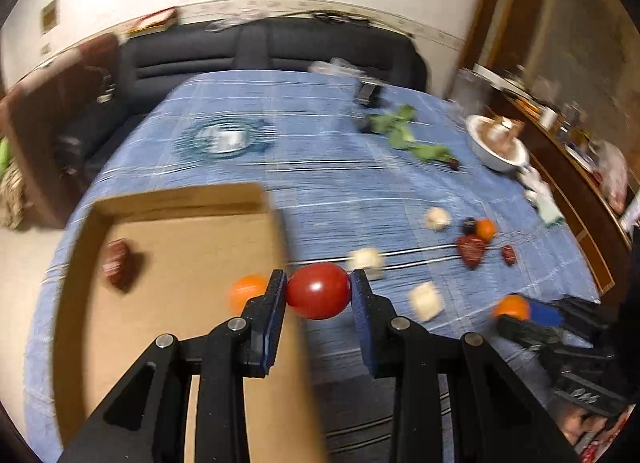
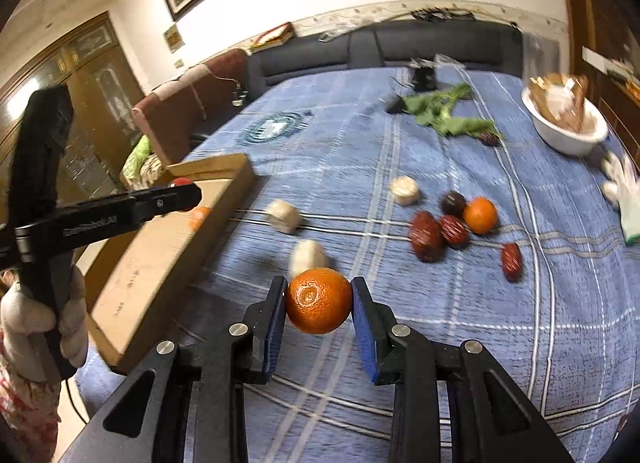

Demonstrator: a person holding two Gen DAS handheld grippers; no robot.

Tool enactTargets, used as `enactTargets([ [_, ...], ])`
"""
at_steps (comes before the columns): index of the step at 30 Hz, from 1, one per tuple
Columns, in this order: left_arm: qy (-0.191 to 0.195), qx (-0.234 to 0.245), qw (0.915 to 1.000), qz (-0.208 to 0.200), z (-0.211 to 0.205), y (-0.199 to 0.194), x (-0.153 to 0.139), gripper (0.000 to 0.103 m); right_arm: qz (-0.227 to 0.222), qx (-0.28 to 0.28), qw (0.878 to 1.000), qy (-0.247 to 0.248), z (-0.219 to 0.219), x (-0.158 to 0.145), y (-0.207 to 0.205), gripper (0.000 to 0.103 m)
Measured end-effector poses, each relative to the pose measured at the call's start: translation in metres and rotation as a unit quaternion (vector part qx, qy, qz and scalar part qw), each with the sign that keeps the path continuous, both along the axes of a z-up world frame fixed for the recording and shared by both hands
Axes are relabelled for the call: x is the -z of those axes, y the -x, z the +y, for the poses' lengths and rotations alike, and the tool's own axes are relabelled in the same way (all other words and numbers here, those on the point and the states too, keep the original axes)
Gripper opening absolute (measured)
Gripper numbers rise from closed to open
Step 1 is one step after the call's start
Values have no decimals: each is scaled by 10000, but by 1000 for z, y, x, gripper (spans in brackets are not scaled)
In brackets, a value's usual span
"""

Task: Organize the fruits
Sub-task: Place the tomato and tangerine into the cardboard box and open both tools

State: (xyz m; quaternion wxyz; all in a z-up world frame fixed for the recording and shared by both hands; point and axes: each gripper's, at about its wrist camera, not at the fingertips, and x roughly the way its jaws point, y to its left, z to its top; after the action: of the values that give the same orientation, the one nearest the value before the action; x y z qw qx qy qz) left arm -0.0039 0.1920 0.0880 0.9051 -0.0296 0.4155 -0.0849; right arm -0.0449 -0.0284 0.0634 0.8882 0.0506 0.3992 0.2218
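- My left gripper (image 1: 319,290) pinches the tomato (image 1: 319,291) right at the box (image 1: 180,263) wall — box lies lower left of frame.
- My right gripper (image 2: 319,300) clamps an orange (image 2: 319,300); box (image 2: 168,263) sits further off, at left.

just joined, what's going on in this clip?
A person with two handheld grippers is sorting fruit on a blue tablecloth into a cardboard box. The left gripper has its jaws shut on a red tomato, at the box's right wall. The right gripper is clamped on an orange above the cloth. The box already holds a small orange and a red date. More dates, another orange and pale chunks lie loose on the cloth.
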Motion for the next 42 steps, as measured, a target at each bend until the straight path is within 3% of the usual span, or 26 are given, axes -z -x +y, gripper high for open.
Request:
enactTargets([
  [6, 107, -851, 9959, 283, 77, 9, 11, 31, -82, -485, 9988, -51, 45, -20, 0, 35],
  [12, 103, -1420, 9880, 607, 125, 2, 29, 31, -9, -1069, 9943, -48, 115, -22, -13, 36],
  [22, 10, -1628, 9825, 909, 145, -17, 49, 32, 399, -1607, 9855, 372, 209, 17, -37, 36],
  [30, 260, -1732, 9794, 1010, 157, -21, 57, 33, 518, -1664, 9831, 557, 229, 34, -49, 37],
  [34, 434, -1757, 9790, 934, 160, -20, 53, 46, 540, -1675, 9829, 547, 233, 38, -52, 37],
  [42, 631, -1727, 9796, 806, 153, -14, 46, 52, 468, -1586, 9853, 441, 223, 30, -54, 40],
])
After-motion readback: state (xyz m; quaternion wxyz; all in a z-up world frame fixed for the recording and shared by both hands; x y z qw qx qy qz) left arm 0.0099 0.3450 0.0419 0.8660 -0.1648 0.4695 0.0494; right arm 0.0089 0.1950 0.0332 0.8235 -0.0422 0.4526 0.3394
